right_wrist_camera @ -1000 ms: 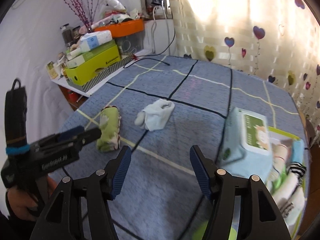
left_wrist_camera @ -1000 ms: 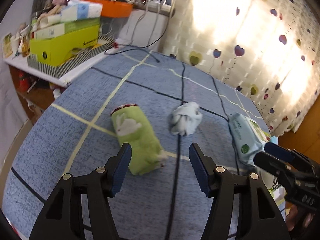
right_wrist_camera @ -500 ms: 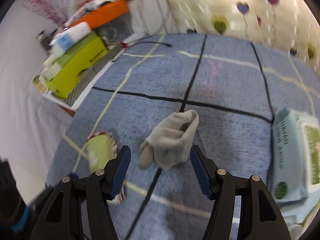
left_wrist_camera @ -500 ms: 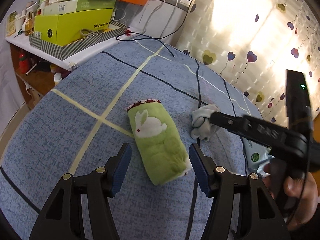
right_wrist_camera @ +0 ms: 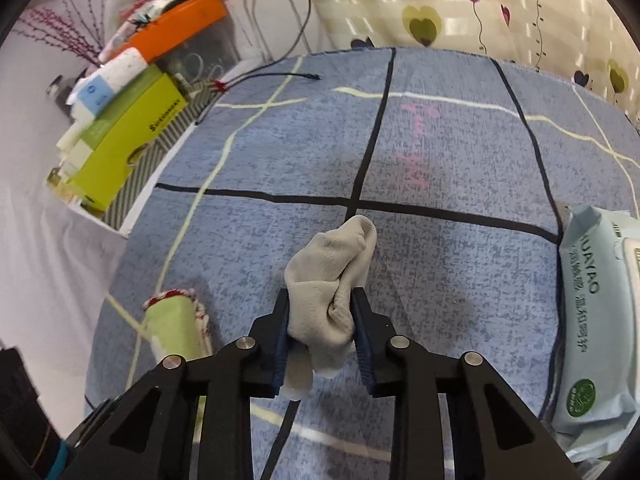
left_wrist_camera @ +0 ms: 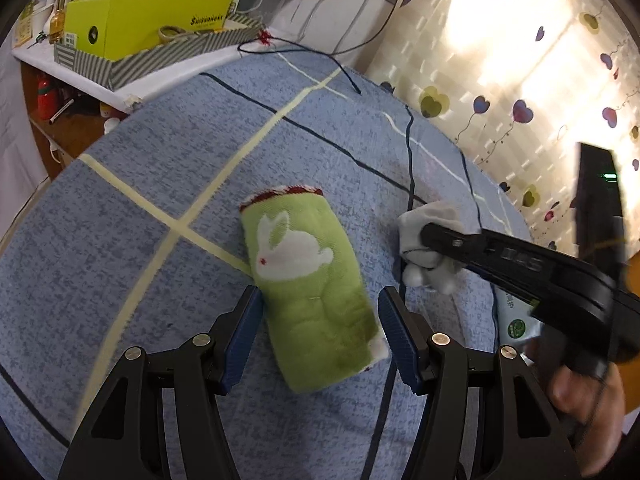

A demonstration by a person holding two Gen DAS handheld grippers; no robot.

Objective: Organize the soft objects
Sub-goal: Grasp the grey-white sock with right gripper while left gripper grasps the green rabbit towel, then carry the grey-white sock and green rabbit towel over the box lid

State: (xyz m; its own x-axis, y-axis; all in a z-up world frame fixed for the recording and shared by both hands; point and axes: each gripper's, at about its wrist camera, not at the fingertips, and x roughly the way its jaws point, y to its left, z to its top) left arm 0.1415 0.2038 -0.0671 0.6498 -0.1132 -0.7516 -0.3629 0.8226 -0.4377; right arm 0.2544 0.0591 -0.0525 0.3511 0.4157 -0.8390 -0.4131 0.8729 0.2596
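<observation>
Surface: blue checked cloth over the bench.
Change: right hand-held gripper, wide a moment ago, now clamps grey sock, centre frame.
Left hand-held gripper: open, straddling green rabbit sock.
Meaning: both pickups under way.

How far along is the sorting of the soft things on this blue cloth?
Nothing looks put away yet. The right gripper is shut on the grey sock. The left gripper is open around the green rabbit towel roll, not yet gripping. Both items have yet to be stored.
</observation>
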